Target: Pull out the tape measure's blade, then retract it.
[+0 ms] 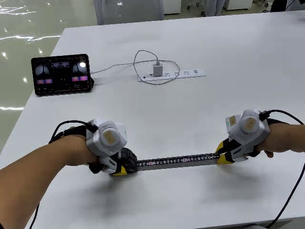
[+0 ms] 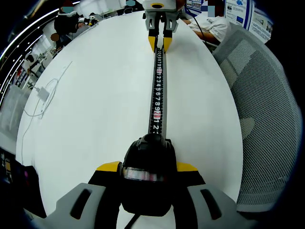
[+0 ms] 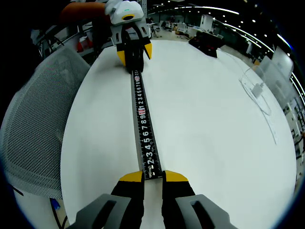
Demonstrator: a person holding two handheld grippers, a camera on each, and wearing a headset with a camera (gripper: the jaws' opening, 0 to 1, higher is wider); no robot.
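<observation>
While the left gripper (image 2: 147, 167) clasps the tape measure case (image 1: 127, 160) between its fingers (image 2: 108, 167), the right gripper (image 3: 152, 177) pinches the blade (image 3: 144, 129) by its tip, stretched straight between them over the white table (image 1: 190, 119).

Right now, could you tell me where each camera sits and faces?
Head view: on the headset, looking down at the table; forearms, left gripper, right gripper.
Left gripper view: faces along the blade toward the right gripper; own jaws clamp the case.
Right gripper view: faces back toward the left gripper; own jaws pinch the blade's end.
Shared: the blade, from opposite ends.
</observation>
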